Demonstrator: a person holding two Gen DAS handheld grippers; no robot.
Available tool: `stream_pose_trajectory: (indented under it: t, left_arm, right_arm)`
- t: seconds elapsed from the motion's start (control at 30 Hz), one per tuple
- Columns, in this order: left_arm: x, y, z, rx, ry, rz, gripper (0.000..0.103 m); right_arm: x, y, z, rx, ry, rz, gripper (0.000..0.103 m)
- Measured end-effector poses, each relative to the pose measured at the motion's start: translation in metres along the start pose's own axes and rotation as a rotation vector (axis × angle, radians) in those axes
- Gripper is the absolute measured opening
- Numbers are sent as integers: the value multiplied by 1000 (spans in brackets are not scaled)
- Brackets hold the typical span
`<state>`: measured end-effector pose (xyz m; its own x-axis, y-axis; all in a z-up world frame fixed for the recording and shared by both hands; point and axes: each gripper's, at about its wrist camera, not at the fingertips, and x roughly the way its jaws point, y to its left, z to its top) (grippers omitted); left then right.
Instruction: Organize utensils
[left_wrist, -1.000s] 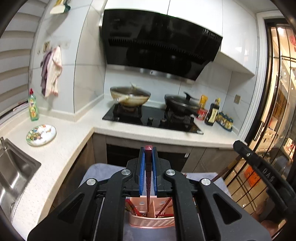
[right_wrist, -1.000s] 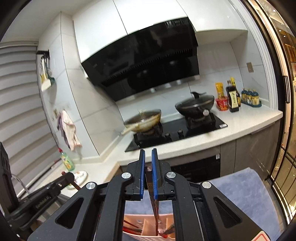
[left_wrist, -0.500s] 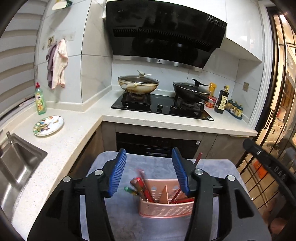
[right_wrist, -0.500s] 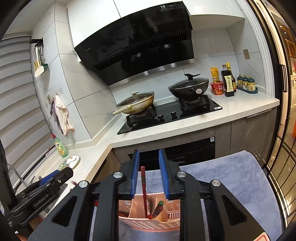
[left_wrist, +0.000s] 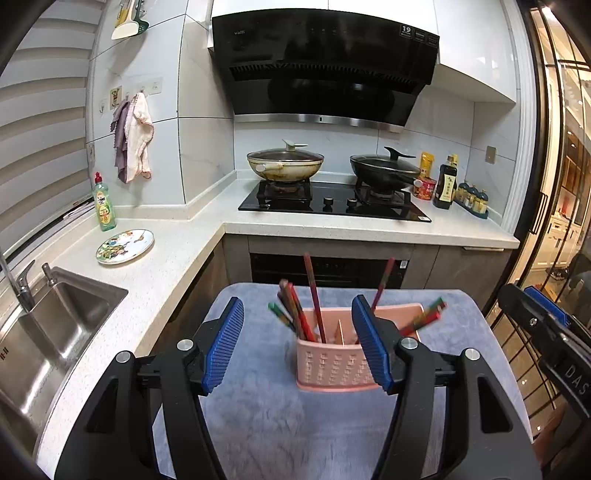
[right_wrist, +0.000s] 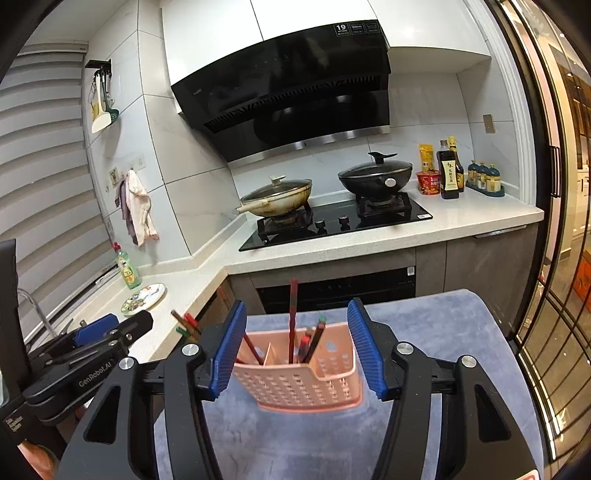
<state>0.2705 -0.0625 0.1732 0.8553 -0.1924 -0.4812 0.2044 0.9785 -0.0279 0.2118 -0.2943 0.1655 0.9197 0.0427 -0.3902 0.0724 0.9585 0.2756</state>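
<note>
A pink perforated utensil holder (left_wrist: 334, 363) stands on a grey-blue mat (left_wrist: 266, 417) and shows in the right wrist view too (right_wrist: 299, 384). Several red and dark chopsticks (left_wrist: 314, 299) stand in its compartments, also seen in the right wrist view (right_wrist: 293, 317). My left gripper (left_wrist: 297, 345) is open and empty, just in front of the holder. My right gripper (right_wrist: 297, 350) is open and empty, its blue pads either side of the holder. The right gripper also shows at the right edge of the left view (left_wrist: 543, 321).
A white counter (left_wrist: 177, 254) runs along the left with a steel sink (left_wrist: 48, 332), a patterned plate (left_wrist: 125, 241) and a green soap bottle (left_wrist: 104, 203). Behind the mat stands a hob (left_wrist: 332, 203) with two lidded woks and sauce bottles (left_wrist: 447, 182).
Both grippers opened, letting go of the chopsticks they held, which now stand in the holder. Both grippers drew back and up from the holder.
</note>
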Motion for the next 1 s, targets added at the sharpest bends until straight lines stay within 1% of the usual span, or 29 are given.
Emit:
stream_pose_trajectory:
  t: [0.2, 0.33, 0.43, 0.53, 0.6, 0.73, 0.83, 0.9, 1.0]
  left_arm:
    - [-20, 3, -22, -1, 19, 8, 58]
    - [-30, 4, -37, 8, 32, 35, 62]
    - [-38, 3, -50, 25, 36, 56, 65]
    - [-43, 3, -60, 26, 52, 49, 65]
    - [-44, 2, -66, 28, 59, 55, 65]
    - [-47, 0, -77, 27, 78, 51, 66]
    - [-50, -1, -86, 26, 84, 53, 73]
    - [-52, -2, -91, 26, 84, 57, 75]
    - [-55, -2, -97, 28, 93, 58, 78]
  right_arm:
    - [-20, 2, -25, -16, 44, -16, 57]
    - [-33, 4, -46, -33, 75, -25, 58]
    - [-42, 3, -61, -38, 94, -34, 61]
    - [-48, 3, -72, -41, 108, -39, 66]
    - [-53, 5, -78, -51, 119, -57, 71]
    - [-62, 8, -88, -71, 127, -71, 76]
    - [-69, 9, -93, -84, 129, -87, 80]
    - [-71, 10, -96, -87, 131, -98, 83]
    - [-74, 8, -101, -81, 145, -119, 83]
